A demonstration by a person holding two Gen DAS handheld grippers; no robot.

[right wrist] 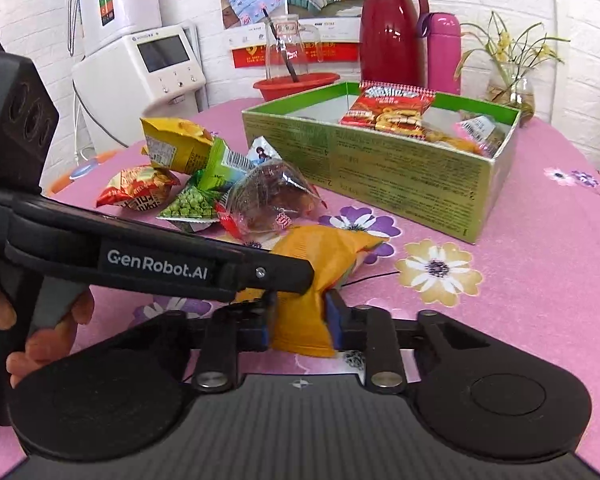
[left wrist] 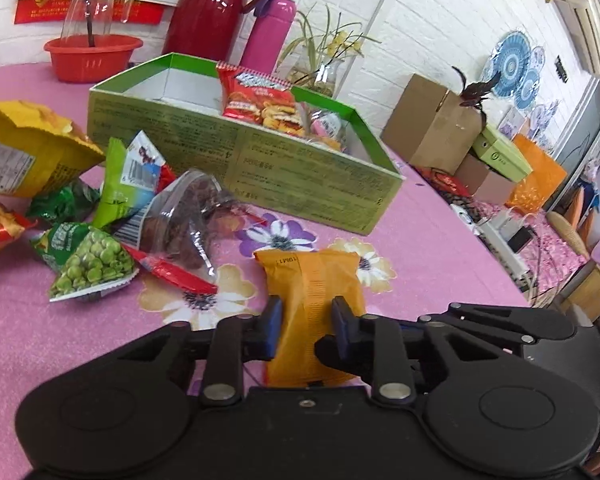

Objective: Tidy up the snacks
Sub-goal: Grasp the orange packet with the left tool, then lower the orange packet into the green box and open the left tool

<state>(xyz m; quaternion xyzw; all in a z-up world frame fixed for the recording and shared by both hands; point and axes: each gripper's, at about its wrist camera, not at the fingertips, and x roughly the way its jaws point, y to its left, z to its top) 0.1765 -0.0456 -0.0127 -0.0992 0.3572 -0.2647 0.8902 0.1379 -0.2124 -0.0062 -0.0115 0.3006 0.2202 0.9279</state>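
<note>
Both of your grippers, left (left wrist: 306, 322) and right (right wrist: 300, 320), are clamped on one orange packet (left wrist: 314, 300) above the pink tablecloth (left wrist: 440, 240). Loose snack bags (left wrist: 92, 264) crowd its left side. Toward the far edge, the green box (left wrist: 300, 176) holds a red packet (left wrist: 260, 100) among others.
</note>
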